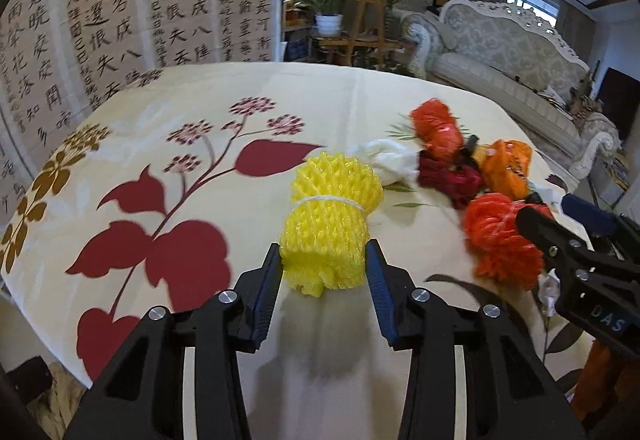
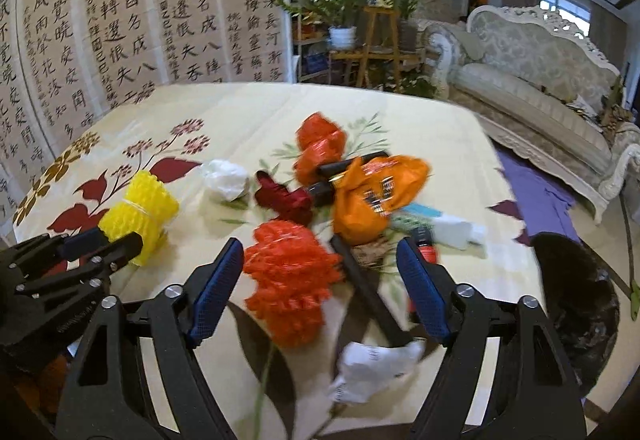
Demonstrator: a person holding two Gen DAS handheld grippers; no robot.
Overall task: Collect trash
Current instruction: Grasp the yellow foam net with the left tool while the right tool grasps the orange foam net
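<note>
Grasp stage, both wrist views. We hold the left gripper (image 1: 324, 260) with its blue pads touching the near end of the yellow foam fruit net (image 1: 330, 224), which lies on the floral worktop (image 1: 192, 208) tied at its middle with white string; whether the pads already press it we cannot tell. We hold the right gripper (image 2: 320, 264) wide, apart from the orange foam net (image 2: 290, 280) just ahead of it. Beyond lie a white wad (image 2: 225, 178), a dark red bundle (image 2: 284, 198) and an orange plastic bag (image 2: 370, 194). We judge that closing gently suits the soft foam, and the right gripper should centre on its net, clear of the black stick (image 2: 366, 292) beside it.
</note>
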